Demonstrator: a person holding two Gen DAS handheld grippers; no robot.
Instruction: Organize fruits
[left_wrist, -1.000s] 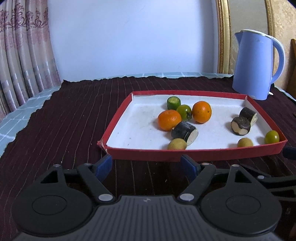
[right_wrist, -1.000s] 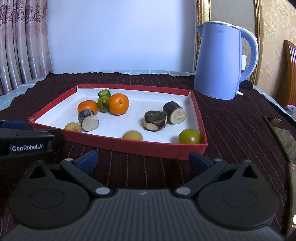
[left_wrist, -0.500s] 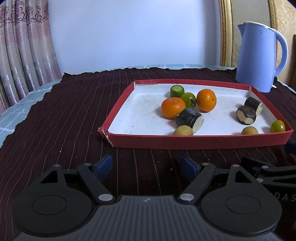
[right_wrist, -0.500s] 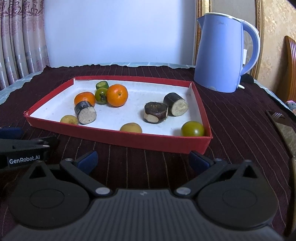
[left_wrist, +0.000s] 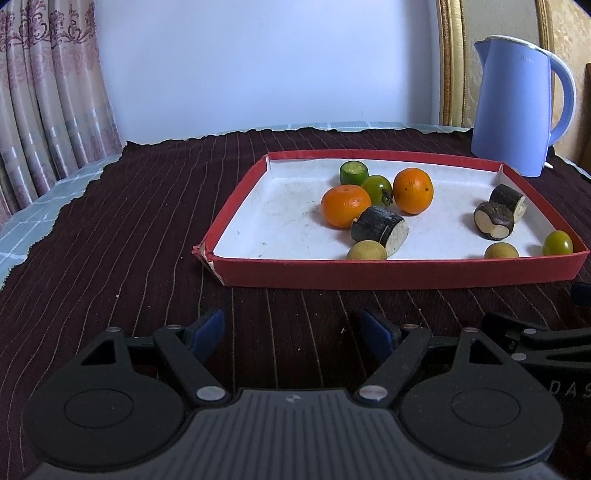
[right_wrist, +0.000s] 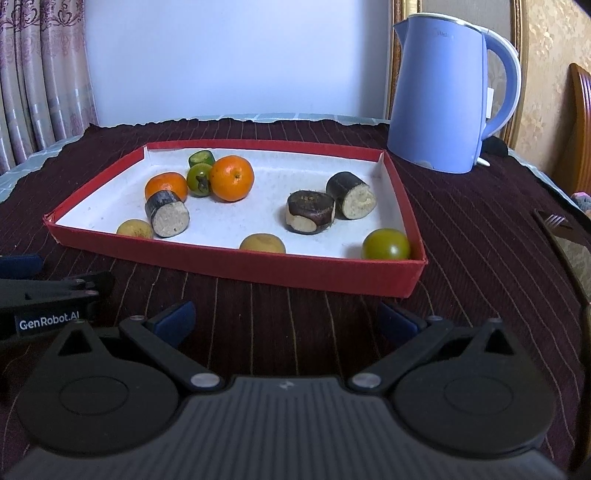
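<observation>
"GenRobot.AI" on the left gripper (right_wrist: 48, 295); "DAS" on the right gripper (left_wrist: 554, 343)

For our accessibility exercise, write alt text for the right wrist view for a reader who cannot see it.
A shallow red tray on a dark striped cloth holds two oranges, green and yellow fruits and three dark cut pieces. A blue kettle stands behind it, and the open right claw sits empty in the foreground.
</observation>
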